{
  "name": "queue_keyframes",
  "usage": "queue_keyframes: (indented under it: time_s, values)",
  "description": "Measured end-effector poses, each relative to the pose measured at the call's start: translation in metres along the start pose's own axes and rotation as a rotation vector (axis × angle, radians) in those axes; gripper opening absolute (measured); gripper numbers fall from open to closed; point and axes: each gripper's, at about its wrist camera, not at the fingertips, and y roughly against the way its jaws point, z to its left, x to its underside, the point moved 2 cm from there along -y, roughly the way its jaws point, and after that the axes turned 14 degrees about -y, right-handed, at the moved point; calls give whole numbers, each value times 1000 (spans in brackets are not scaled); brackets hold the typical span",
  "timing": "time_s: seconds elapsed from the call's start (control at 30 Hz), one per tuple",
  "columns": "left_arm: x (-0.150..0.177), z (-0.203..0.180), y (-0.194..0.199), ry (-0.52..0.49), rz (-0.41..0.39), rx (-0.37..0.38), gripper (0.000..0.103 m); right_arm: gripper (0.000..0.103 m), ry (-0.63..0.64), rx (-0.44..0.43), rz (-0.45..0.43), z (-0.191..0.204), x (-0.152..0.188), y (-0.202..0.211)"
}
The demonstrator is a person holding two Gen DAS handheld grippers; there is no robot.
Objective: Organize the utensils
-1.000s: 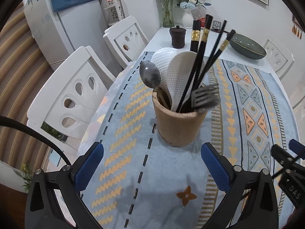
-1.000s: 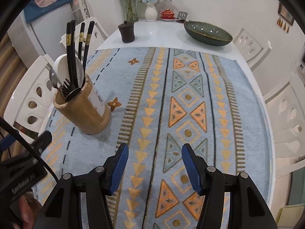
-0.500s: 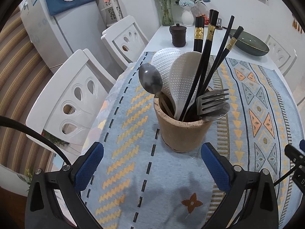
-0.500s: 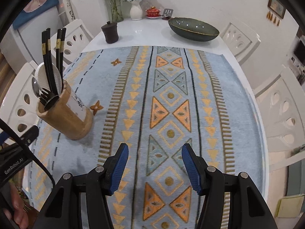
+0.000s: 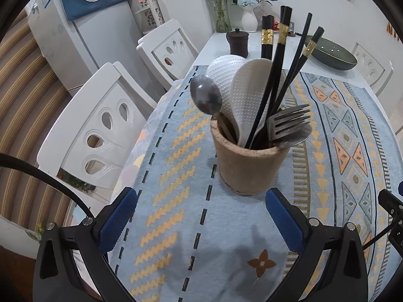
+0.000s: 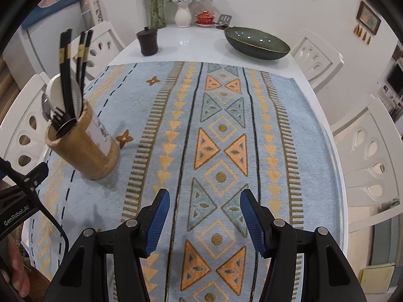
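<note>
A tan utensil holder [image 5: 249, 162] stands on the patterned blue cloth [image 5: 176, 166], just beyond my left gripper [image 5: 201, 216], which is open and empty. In the holder stand black chopsticks [image 5: 277, 75], two white rice paddles [image 5: 248, 95], a metal spoon [image 5: 205, 97] and forks [image 5: 289, 123]. The right wrist view shows the same holder [image 6: 85, 148] at the left. My right gripper [image 6: 204, 219] hangs open over the middle of the cloth [image 6: 221, 130] with nothing between its fingers.
White chairs [image 5: 100, 123] line the table's left side and more chairs [image 6: 372, 146] its right. At the far end stand a dark bowl [image 6: 257, 44], a dark lidded jar [image 6: 148, 40], flower vases [image 6: 183, 16] and a red lidded cup [image 6: 205, 17]. A fridge [image 5: 83, 25] stands beyond the chairs.
In the left wrist view the holder has grown larger and shifted toward the centre. In the right wrist view it has slid left and the table's far end has come nearer. Both grippers stay open.
</note>
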Motion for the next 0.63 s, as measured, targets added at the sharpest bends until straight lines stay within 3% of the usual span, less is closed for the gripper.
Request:
queue_keyframes:
  time_s: [0.43,0.57,0.63]
  values:
    - [23,14,-11,38,44,-33,103,56,33,-17,17,12,15,0]
    - [29,18,-12,40,18,-78,103,56,44,-18,24,16,19,-2]
    - [31,20,-14,50,8,-60,103,56,51,-18,21,18,23,-4]
